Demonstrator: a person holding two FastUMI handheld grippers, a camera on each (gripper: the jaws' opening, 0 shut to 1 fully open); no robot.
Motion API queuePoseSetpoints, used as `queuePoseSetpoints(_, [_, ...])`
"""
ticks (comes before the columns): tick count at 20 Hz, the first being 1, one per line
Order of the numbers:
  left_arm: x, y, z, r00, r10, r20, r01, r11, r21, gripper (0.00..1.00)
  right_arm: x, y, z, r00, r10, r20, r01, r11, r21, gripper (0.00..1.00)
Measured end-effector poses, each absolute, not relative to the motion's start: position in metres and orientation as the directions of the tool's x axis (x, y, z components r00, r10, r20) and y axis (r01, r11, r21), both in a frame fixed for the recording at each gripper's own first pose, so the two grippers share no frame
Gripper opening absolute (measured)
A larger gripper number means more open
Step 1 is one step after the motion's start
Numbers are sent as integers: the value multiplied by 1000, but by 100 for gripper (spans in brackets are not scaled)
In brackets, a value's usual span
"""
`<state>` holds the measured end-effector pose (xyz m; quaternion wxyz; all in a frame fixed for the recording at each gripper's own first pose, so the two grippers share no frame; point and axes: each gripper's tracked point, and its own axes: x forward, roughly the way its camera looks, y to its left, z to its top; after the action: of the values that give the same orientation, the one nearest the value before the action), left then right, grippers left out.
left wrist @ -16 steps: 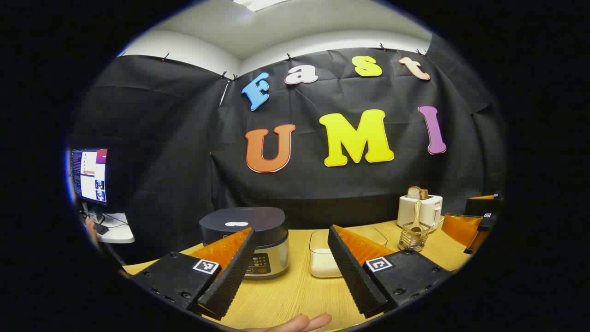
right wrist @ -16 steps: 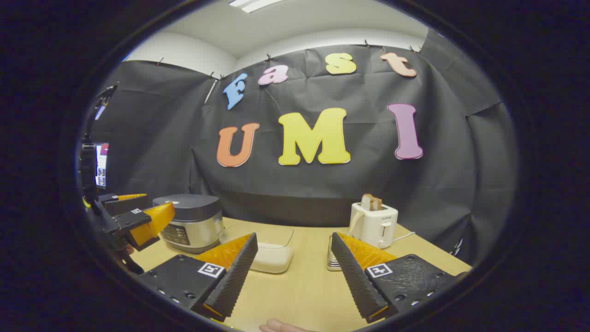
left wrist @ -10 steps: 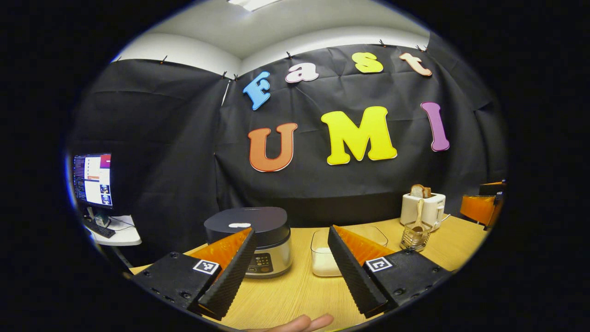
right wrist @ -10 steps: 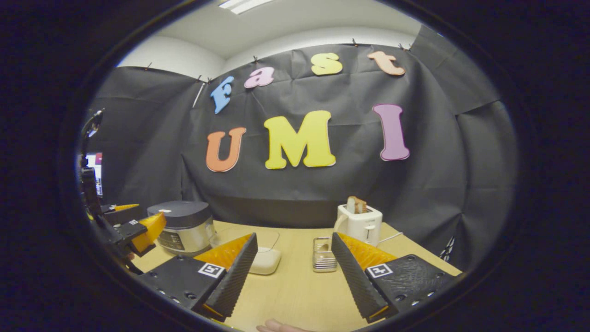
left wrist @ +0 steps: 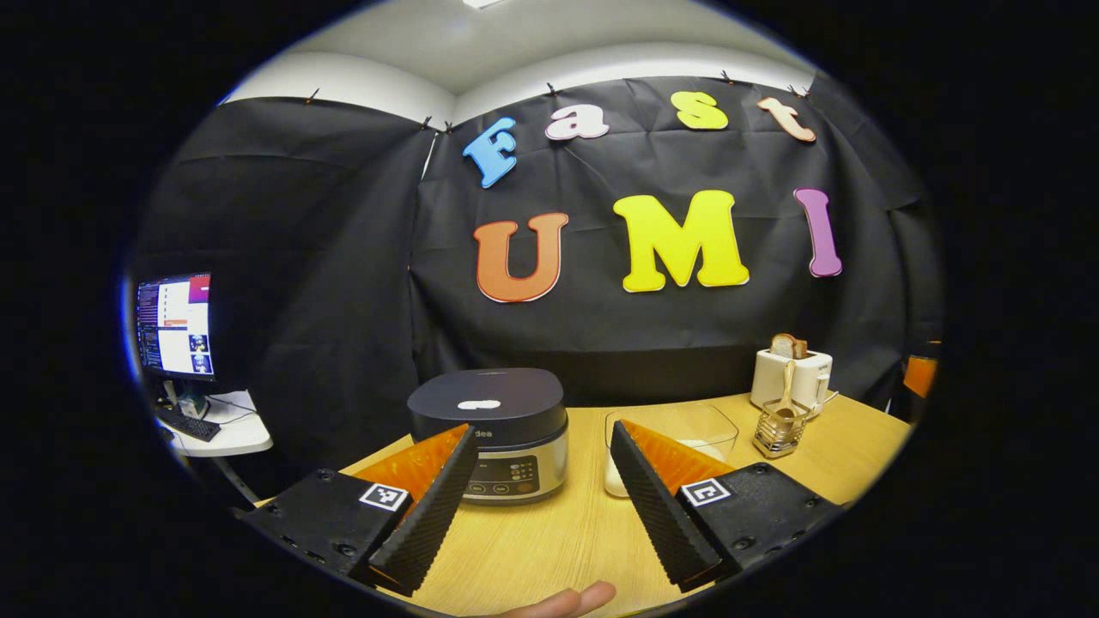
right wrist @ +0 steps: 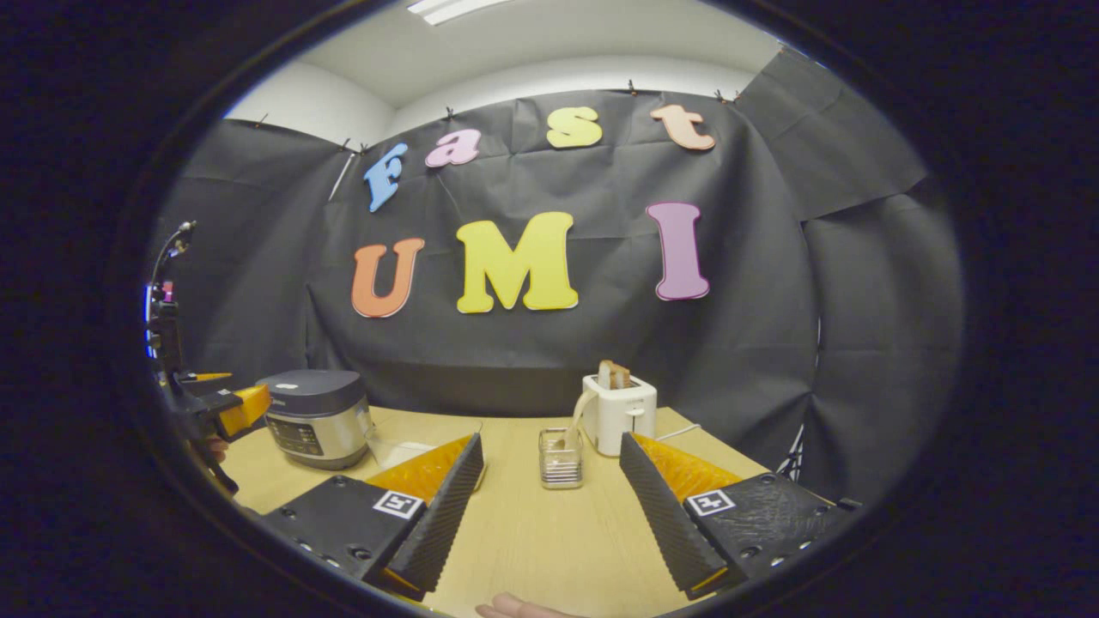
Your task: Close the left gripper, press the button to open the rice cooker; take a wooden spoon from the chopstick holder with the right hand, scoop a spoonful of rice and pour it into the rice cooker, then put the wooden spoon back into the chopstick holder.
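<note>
A pale wooden table (left wrist: 549,541) stands in a booth hung with black cloth, with a monitor (left wrist: 174,326) on a side desk at the left. The rice cooker (left wrist: 489,433) sits on the table with its dark lid down; its control panel faces the left gripper (left wrist: 537,506), whose jaws stand wide apart with nothing between them. Just to the cooker's right is a clear container of rice (left wrist: 678,433), and beyond that the wire chopstick holder (left wrist: 780,433) with the wooden spoon (left wrist: 786,396) standing upright in it, close in front of a white toaster (left wrist: 792,378) with bread in its slot.

In the right gripper view, the right gripper (right wrist: 549,506) is likewise wide open and empty, aimed toward the chopstick holder (right wrist: 560,459), which stands between its fingers but well ahead of them.

The task is not yet begun. The first risk, in my judgement, lies with the left gripper: if it goes to the lid button with its fingers spread, they may straddle the button or catch a panel key instead. A push that lands low or sideways could slide the light cooker across the smooth table. Later, the spoon's thin handle leans toward the toaster, so a hurried pinch may tip the holder or knock it against the toaster.
</note>
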<state>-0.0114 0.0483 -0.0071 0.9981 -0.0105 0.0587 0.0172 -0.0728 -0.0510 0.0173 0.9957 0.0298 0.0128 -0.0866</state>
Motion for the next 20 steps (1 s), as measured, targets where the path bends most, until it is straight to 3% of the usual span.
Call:
queuePoseSetpoints(5, [32,91,-20,982,64,-176,-68,997,-18,97,-53,-48,8,982,-179,-52,183,981,63,99])
queuePoseSetpoints(7, [53,99,-21,978,44,-203,-54,997,-45,88,-42,-46,6,984,-164,-63,168,983,75,95])
queuePoseSetpoints(9, [74,107,-18,974,35,-223,-48,997,-53,72,-30,-47,4,984,-159,-76,165,982,88,95])
queuePoseSetpoints(14, [105,118,-37,942,28,-334,-56,996,-76,4,-12,-52,2,981,-176,-86,184,978,100,95])
queuePoseSetpoints(20, [120,116,-52,895,-22,-445,-16,996,-83,2,-11,-62,-12,977,-189,-96,198,975,99,95])
